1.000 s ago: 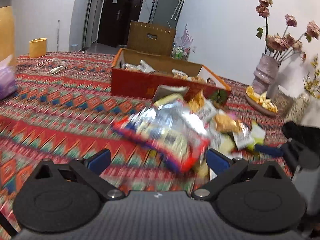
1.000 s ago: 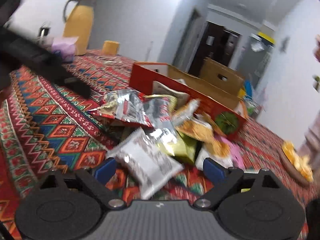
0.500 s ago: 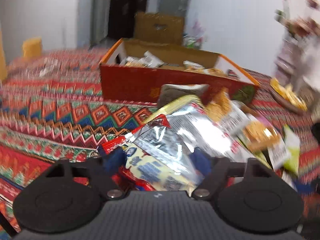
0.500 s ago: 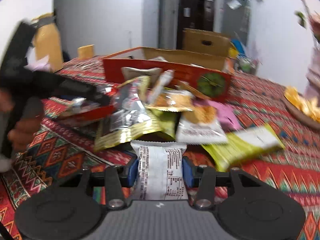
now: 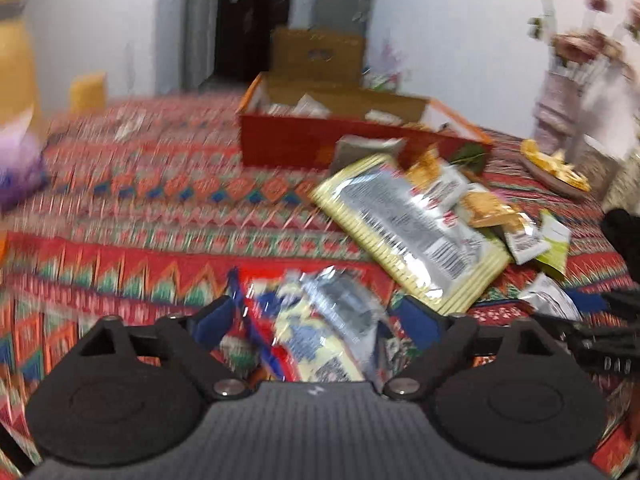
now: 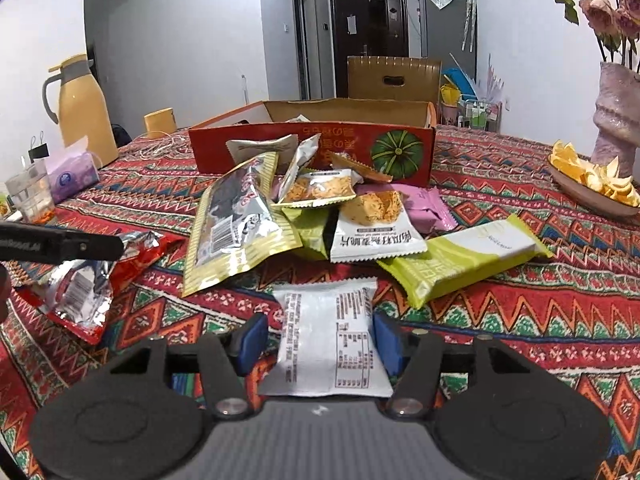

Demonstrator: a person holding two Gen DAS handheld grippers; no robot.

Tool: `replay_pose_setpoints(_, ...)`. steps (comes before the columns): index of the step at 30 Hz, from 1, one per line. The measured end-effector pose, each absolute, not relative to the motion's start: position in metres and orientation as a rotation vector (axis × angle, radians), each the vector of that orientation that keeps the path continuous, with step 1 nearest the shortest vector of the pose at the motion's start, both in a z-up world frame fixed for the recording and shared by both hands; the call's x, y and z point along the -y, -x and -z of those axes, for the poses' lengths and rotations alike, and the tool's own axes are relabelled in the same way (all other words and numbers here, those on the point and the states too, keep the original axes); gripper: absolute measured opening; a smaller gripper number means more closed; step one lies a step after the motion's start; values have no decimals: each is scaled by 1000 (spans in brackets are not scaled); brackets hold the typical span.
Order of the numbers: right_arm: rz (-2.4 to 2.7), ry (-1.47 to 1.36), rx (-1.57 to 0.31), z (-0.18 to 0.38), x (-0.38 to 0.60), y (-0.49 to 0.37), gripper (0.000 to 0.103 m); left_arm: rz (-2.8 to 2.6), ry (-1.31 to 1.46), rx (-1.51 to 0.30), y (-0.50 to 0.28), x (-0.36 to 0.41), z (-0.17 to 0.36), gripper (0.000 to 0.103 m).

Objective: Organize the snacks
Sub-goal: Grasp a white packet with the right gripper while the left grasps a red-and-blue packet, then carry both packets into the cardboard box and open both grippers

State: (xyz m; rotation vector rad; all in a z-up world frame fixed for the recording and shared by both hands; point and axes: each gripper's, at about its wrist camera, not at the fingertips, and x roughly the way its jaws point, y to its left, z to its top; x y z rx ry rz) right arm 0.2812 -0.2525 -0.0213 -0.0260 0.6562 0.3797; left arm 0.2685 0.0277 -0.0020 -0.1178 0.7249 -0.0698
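Observation:
A red and silver snack packet point(image 5: 320, 320) lies on the patterned cloth between the fingers of my left gripper point(image 5: 316, 318). Its jaws are opening and the pads stand clear of the packet. A white snack packet point(image 6: 324, 344) lies between the fingers of my right gripper point(image 6: 320, 338). Those jaws are opening too, with a gap at the left pad. Beyond both is a pile of snack bags point(image 6: 304, 208), topped by a yellow-edged silver bag point(image 5: 408, 232). Behind the pile stands an open red cardboard box point(image 6: 312, 152) that holds several packets.
A yellow thermos jug point(image 6: 84, 116), a purple tissue pack point(image 6: 72, 176), a plastic cup point(image 6: 30, 196) and a yellow cup point(image 6: 160, 122) stand at the left. A vase with roses point(image 6: 616, 116) and a plate of orange peel point(image 6: 592, 184) stand at the right.
The left gripper closed around the red packet, drew it out of the pile, then its jaws spread wide. The right gripper rolled level, pinched the white packet, then its pads eased apart.

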Motion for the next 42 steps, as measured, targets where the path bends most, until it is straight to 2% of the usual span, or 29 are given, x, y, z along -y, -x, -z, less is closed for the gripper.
replay_pose_setpoints(1, -376, 26, -654, 22, 252, -280, 56, 66, 149, -755, -271, -30, 5, 94)
replay_pose_setpoints(2, -370, 23, -652, 22, 253, -278, 48, 66, 175, -778, -272, -31, 8, 93)
replay_pose_setpoints(3, -364, 21, -652, 21, 254, -276, 46, 65, 191, -779, -270, -32, 10, 90)
replay_pose_setpoints(4, -361, 16, -653, 21, 255, -273, 45, 53, 177, -754, -265, -30, 10, 71)
replay_pose_setpoints(5, -360, 9, -654, 21, 257, -269, 44, 41, 142, -740, -261, -27, 10, 63)
replay_pose_setpoints(7, -359, 4, -653, 19, 259, -262, 42, 58, 118, -722, -251, -24, 8, 60)
replay_pose_setpoints(18, -333, -16, -626, 8, 274, -218, 41, 131, 146, -690, -212, -20, -10, 59)
replay_pose_setpoints(26, -417, -146, -561, -24, 285, -238, 41, 213, 193, -579, -233, -35, -64, 59)
replay_pose_setpoints(35, -515, -116, -451, -100, 270, -374, 41, 229, 186, -528, -379, -49, -121, 59)
replay_pose_setpoints(42, -549, -246, -615, -100, 240, -542, 41, 200, 164, -557, -499, -45, -123, 59)
